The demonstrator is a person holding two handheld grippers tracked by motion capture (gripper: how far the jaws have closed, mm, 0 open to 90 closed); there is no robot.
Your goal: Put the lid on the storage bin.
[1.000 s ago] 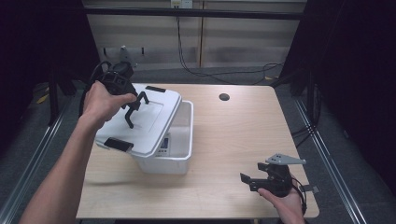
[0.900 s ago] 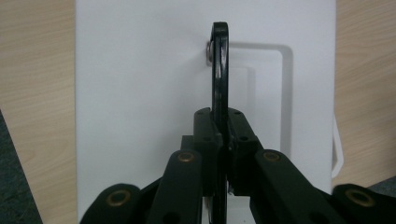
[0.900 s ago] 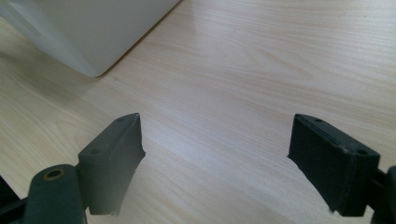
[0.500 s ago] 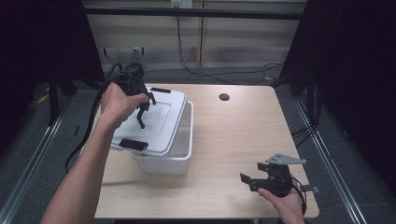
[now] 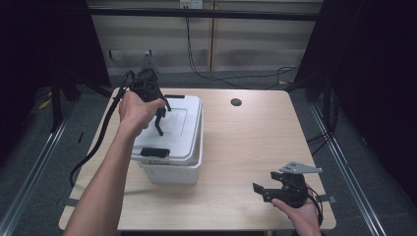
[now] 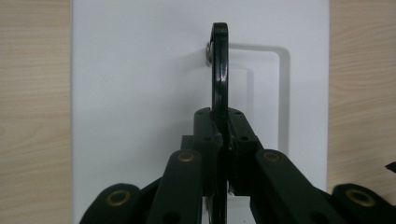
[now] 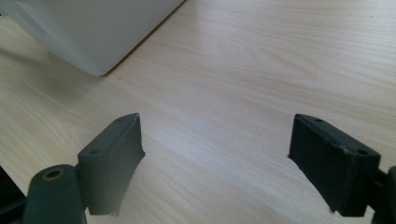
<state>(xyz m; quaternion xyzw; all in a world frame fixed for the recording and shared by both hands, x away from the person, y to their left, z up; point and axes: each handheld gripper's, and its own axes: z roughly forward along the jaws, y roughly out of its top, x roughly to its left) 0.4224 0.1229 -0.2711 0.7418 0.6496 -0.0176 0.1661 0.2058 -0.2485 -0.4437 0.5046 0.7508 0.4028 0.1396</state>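
Left tongs (image 6: 223, 154) clamp the lid's black handle (image 6: 219, 70), the bin (image 5: 172, 169) beneath largely hidden; right tongs (image 7: 215, 163) gape above bare counter (image 7: 243, 70)

lid handle (image 6: 220, 70) lower part hidden behind jaws; bin (image 7: 88, 28) cut off by top edge.

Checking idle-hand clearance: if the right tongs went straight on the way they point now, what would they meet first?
Most likely the white bin. The right tongs stand open just above the bare table, aimed across it at the bin's near corner. Nothing lies between, though the depth is hard to judge.
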